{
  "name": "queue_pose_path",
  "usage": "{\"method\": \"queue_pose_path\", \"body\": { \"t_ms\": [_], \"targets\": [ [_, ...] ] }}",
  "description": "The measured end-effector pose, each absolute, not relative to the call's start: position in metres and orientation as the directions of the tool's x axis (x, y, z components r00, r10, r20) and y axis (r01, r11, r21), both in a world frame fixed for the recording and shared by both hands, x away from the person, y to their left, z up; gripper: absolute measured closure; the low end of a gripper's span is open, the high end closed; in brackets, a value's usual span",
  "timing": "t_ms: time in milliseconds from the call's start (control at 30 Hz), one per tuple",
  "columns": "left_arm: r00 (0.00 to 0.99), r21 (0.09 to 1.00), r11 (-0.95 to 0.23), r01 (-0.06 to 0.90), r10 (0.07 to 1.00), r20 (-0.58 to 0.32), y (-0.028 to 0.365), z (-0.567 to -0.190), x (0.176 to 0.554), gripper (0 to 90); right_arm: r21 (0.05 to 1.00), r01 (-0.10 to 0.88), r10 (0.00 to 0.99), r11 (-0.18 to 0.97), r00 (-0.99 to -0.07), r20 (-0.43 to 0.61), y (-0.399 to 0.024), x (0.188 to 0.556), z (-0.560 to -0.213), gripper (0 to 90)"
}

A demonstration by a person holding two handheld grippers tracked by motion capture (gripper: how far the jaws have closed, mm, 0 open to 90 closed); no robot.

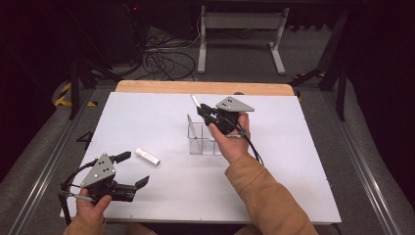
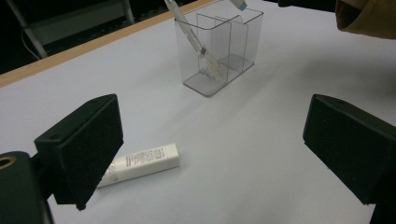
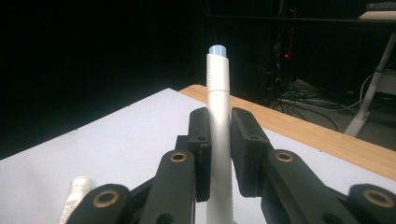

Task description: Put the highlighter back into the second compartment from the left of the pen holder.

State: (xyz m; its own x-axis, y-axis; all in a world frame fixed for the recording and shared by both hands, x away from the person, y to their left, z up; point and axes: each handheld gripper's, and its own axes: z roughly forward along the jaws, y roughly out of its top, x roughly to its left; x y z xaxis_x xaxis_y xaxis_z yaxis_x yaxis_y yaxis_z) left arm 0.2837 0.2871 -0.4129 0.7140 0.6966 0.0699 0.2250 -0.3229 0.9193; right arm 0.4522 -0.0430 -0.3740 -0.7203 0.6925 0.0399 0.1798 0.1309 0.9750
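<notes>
Standing clamped in right claw (image 3: 218,154): pen (image 3: 218,93).

Clear plastic organizer (image 1: 204,142) with divided compartments is sitting just right of center in the high view, and a slim clear stick (image 1: 193,131) is leaning tilted inside its left compartment. A white pen with a pale blue tip (image 3: 218,126) is standing upright in the middle of the right gripper view. Small white tube (image 1: 147,156) is lying flat left of the organizer, well apart from it.
</notes>
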Motion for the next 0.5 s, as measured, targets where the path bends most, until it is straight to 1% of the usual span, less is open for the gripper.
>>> {"method": "queue_pose_path", "body": {
  "t_ms": [500],
  "targets": [
    [0.714, 0.919, -0.323, 0.225, 0.697, 0.07, 0.2876, -0.413, 0.2836, 5.7, 0.973, 0.191, 0.711, 0.132, -0.702, 0.041, -0.037, 0.4573, -0.3817, 79.2]
  ]
}}
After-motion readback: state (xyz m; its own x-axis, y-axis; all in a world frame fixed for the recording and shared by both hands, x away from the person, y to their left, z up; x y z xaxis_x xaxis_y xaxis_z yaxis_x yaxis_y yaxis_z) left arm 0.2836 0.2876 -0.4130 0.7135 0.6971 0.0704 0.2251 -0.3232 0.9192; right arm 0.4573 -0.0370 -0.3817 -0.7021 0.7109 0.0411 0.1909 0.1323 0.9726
